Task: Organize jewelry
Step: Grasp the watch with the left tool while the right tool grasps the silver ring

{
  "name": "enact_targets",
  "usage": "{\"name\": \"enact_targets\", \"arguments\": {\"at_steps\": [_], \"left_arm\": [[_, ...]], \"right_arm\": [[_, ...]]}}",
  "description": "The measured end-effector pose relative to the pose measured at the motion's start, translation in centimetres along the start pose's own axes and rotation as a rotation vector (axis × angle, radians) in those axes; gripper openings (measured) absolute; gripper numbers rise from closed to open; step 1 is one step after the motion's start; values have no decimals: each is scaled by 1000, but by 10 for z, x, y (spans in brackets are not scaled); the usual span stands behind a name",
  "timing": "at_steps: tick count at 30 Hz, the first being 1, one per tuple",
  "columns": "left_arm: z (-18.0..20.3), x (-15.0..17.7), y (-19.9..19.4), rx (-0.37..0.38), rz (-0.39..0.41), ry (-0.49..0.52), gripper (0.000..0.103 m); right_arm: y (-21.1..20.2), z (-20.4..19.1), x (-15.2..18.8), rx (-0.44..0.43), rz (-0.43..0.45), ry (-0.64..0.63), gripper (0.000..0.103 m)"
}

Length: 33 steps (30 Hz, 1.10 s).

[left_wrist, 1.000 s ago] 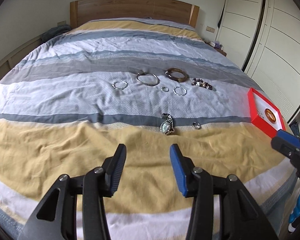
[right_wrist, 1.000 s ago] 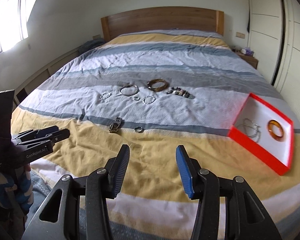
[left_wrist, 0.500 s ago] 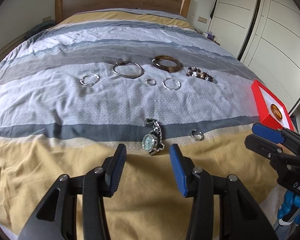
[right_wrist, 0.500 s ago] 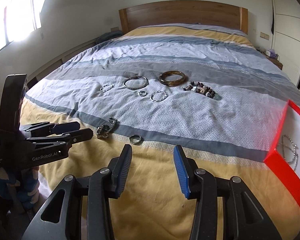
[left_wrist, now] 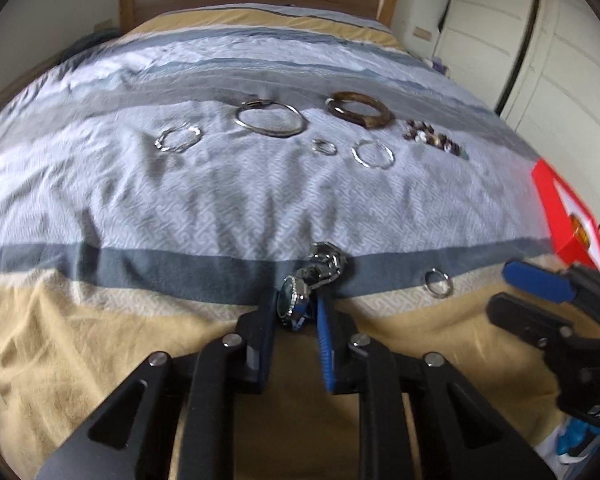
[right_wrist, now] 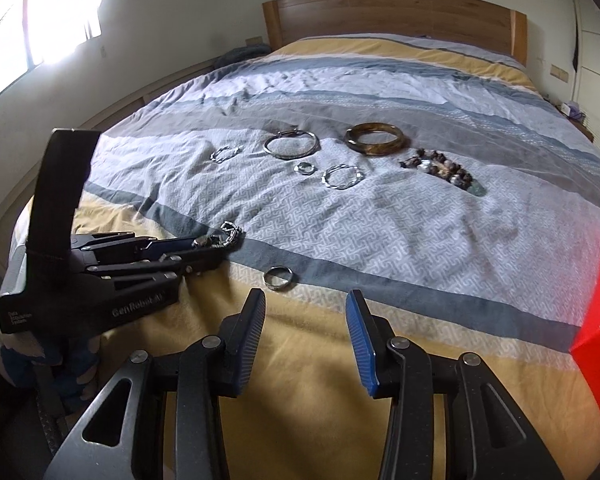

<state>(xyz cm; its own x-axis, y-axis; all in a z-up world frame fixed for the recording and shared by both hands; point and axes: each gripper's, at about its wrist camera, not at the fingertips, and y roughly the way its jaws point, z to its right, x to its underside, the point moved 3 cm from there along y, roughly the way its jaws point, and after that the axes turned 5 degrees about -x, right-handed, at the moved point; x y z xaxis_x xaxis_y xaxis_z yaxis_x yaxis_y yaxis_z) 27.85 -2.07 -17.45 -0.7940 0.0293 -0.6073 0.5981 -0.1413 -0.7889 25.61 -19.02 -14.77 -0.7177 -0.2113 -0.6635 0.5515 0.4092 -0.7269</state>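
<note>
My left gripper (left_wrist: 294,312) is shut on the silver wristwatch (left_wrist: 300,296) at the near part of the bed; it also shows in the right wrist view (right_wrist: 204,246), with the watch band (right_wrist: 230,234) sticking out. My right gripper (right_wrist: 305,320) is open and empty, just behind a small silver ring (right_wrist: 278,276), which also shows in the left wrist view (left_wrist: 438,282). Farther back lie a large silver bangle (left_wrist: 270,118), a brown bangle (left_wrist: 360,109), a beaded bracelet (left_wrist: 432,138), two twisted silver bracelets (left_wrist: 374,154) and a small ring (left_wrist: 325,147).
A red box with a white lining (left_wrist: 568,216) sits at the bed's right edge, with an orange ring (left_wrist: 579,227) inside; its corner shows in the right wrist view (right_wrist: 598,320). A wooden headboard (right_wrist: 392,12) is at the back and wardrobes (left_wrist: 560,40) to the right.
My left gripper moved forward and down and closed on the wristwatch. My right gripper moved forward and left toward the small ring, still open.
</note>
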Motion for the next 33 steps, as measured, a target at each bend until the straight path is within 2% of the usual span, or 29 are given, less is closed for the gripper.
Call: {"name": "enact_targets", "arguments": {"at_steps": [9, 15, 17, 20, 25, 33], "left_arm": [[-18, 3, -5, 38, 43, -88, 18], [-21, 5, -4, 60, 47, -102, 18], [-20, 5, -4, 61, 47, -101, 18], [-20, 5, -3, 57, 46, -98, 18], [-17, 5, -7, 43, 49, -87, 18], [2, -6, -34, 1, 76, -24, 17]], "right_arm": [[38, -11, -7, -31, -57, -49, 31], [54, -9, -4, -23, -72, -48, 28], [56, -8, -3, -24, -70, -49, 21], [56, -8, -2, -25, -63, -50, 21], [44, -10, -3, -13, -26, -46, 20], [-12, 6, -3, 17, 30, 15, 20]]}}
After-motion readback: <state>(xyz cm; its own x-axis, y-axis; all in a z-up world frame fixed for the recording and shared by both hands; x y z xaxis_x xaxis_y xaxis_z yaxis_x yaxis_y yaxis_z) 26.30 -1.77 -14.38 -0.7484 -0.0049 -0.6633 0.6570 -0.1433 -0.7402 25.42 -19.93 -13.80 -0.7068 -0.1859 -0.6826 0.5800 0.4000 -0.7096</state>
